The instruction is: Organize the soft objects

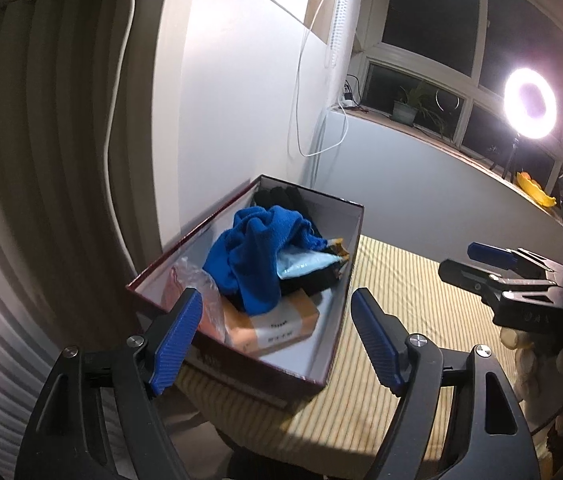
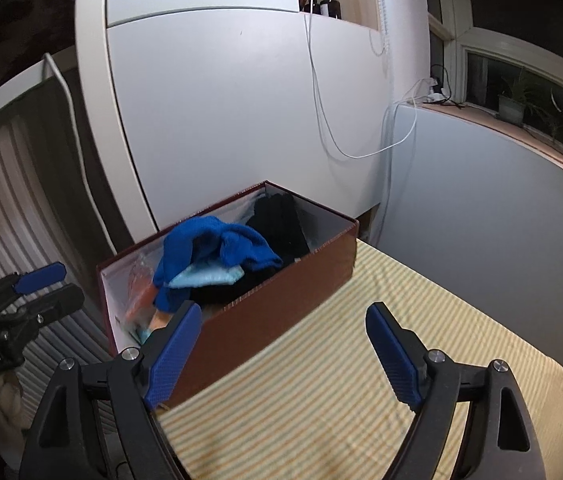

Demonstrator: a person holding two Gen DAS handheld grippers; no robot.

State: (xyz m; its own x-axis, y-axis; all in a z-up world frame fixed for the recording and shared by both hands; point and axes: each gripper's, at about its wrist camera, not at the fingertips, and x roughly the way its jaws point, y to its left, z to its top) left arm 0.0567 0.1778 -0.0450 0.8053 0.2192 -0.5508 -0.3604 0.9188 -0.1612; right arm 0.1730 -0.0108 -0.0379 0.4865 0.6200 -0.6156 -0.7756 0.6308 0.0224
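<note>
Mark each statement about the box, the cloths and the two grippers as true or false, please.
1. The blue cloth lies inside the box. True.
2. The left gripper grips the blue cloth. False: it is open and empty.
3. The right gripper is open. True.
4. The box has a lid on it. False: it is open on top.
5. A black fabric item lies at the far end of the box. True.

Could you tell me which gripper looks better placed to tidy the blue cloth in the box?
Probably the left gripper: open, with the box and blue cloth straight ahead. The right gripper faces the box's outer side.
</note>
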